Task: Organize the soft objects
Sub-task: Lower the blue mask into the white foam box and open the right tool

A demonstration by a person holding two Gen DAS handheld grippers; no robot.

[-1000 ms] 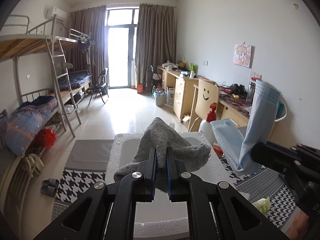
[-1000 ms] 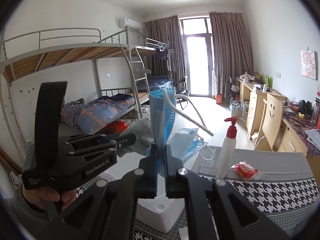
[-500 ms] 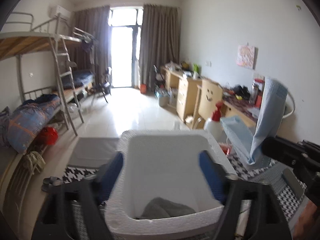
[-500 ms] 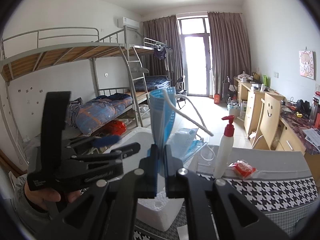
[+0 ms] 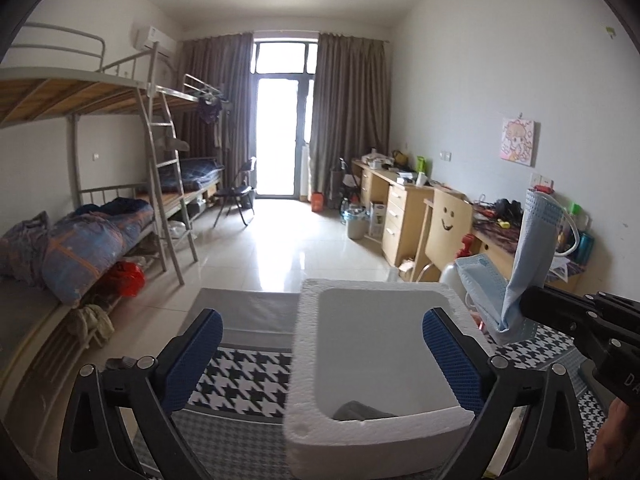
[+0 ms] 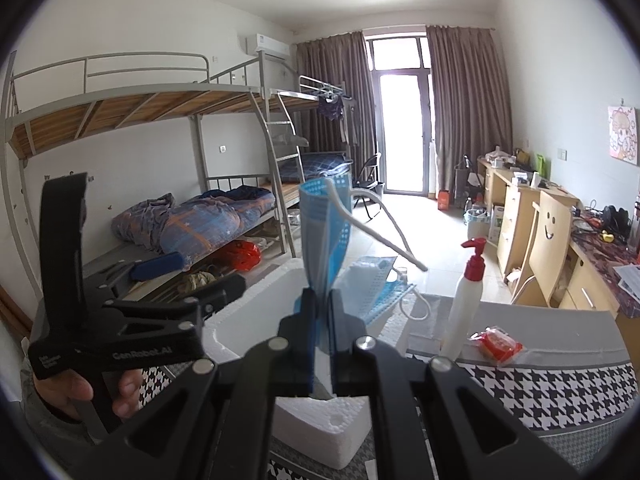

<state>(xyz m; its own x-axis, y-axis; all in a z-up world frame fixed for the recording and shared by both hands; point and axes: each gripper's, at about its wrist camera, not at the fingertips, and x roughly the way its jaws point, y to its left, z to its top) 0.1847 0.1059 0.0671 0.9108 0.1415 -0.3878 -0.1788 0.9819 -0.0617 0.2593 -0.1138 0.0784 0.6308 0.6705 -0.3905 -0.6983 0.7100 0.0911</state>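
A grey cloth point(image 5: 362, 410) lies crumpled at the near end of the white foam box point(image 5: 372, 286). Over that box my left gripper point(image 5: 322, 320) has its jaws opening wide, and the blue pads point(image 5: 448, 356) grip nothing. The right gripper point(image 6: 322, 300) is shut on a blue face mask point(image 6: 324, 232) that stands upright with its ear loops hanging out to the right. In the left wrist view that mask point(image 5: 528, 252) hangs beside the box's right rim. Another blue mask point(image 6: 372, 284) rests on the box's far corner.
A white pump bottle with a red top point(image 6: 466, 296) and a red packet point(image 6: 496, 344) sit on the houndstooth tablecloth point(image 6: 540, 392) right of the box. A hand point(image 6: 80, 396) holds the left gripper. Bunk beds line the left wall, desks and a smiley-face chair point(image 5: 448, 220) the right.
The left gripper let go of the grey cloth, which dropped into the foam box, and its jaws spread wide. The right gripper kept still with the mask.
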